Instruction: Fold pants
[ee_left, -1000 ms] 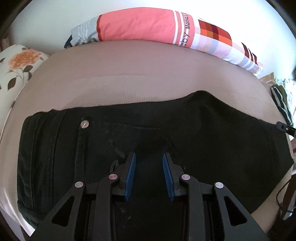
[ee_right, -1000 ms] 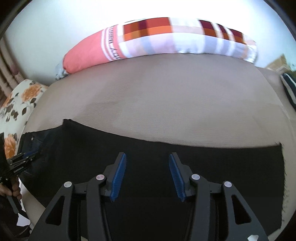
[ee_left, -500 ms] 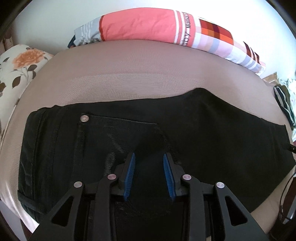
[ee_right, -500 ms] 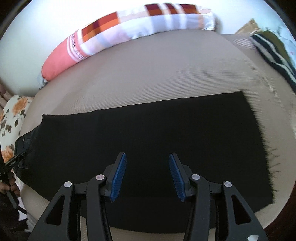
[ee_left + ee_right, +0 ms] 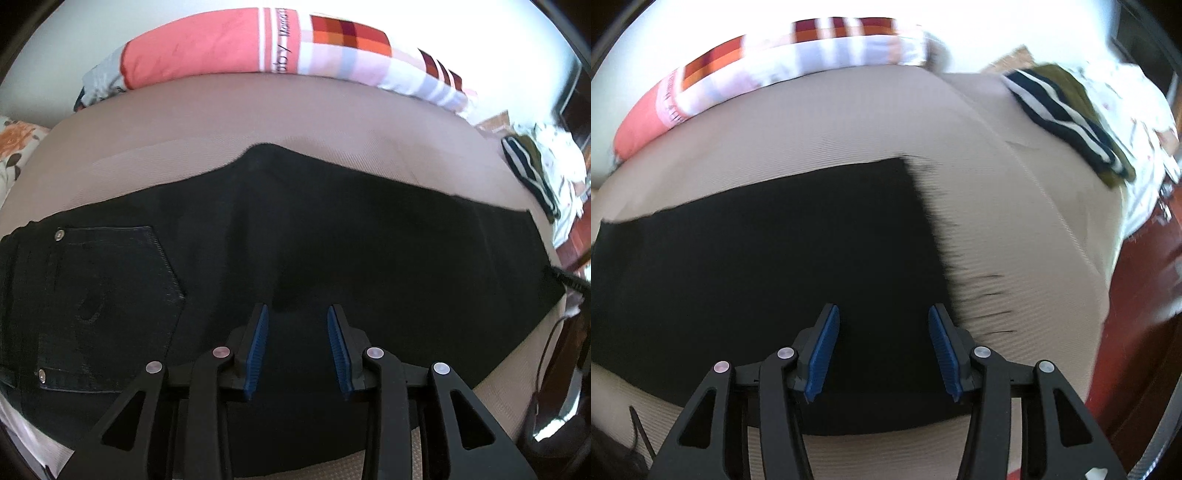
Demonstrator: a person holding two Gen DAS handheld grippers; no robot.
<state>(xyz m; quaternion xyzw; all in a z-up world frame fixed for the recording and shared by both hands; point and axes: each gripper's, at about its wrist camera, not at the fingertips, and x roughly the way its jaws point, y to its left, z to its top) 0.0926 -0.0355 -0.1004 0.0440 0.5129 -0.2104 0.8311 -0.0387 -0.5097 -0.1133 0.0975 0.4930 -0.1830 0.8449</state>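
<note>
- Pants [image 5: 332, 258]: black, folded lengthwise, flat along the near edge of the beige mattress [image 5: 258, 122]; waistband and back pocket [image 5: 110, 302] at the left, frayed hems [image 5: 934, 229] toward the right edge.
- Left gripper [image 5: 297, 347]: jaws spread, nothing between them, poised above the seat, probably to pin it.
- Right gripper [image 5: 882, 347]: jaws spread, empty, above the hem end, likely ready to carry it over.
- Bolster pillow [image 5: 258, 44]: far edge.

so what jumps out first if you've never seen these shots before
The black pants dominate, spread flat across the beige bed, with a back pocket showing at the left and the frayed hem at the right. Behind them, along the white wall, lies a long coral and checked pillow. Both open grippers, left and right, hang over the cloth with blue fingers empty.
</note>
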